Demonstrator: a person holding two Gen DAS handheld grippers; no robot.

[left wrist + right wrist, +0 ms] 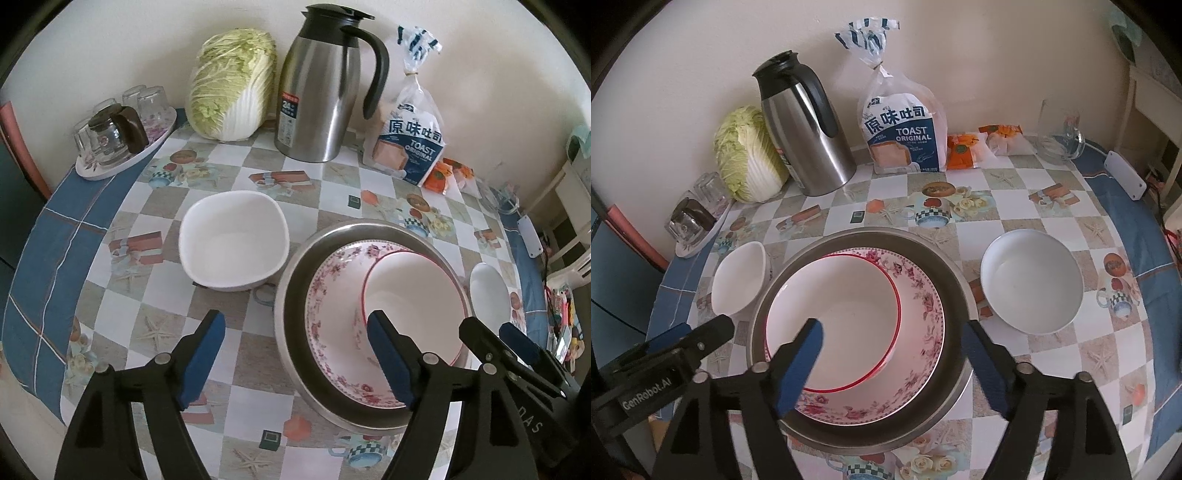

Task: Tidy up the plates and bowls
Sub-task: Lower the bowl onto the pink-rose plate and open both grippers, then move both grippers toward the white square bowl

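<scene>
Reading "TOAST ORIGINAL" under Chinese characters, the bread bag (905, 136) stands at the far wall beside the steel thermos jug (321, 96), whose label shows "24". "GenRobot.AI" is printed on the left gripper (295, 354) body, legible only from the right wrist view. Both it and the right gripper (894, 362) stand open, holding nothing. A red-rimmed bowl (838, 317) sits in a floral bowl (923, 306) inside a steel basin (956, 280). Left lies a squarish white bowl (232, 240), right a round white bowl (1030, 280). Only the right wrist view shows a glass pitcher (1060, 140).
</scene>
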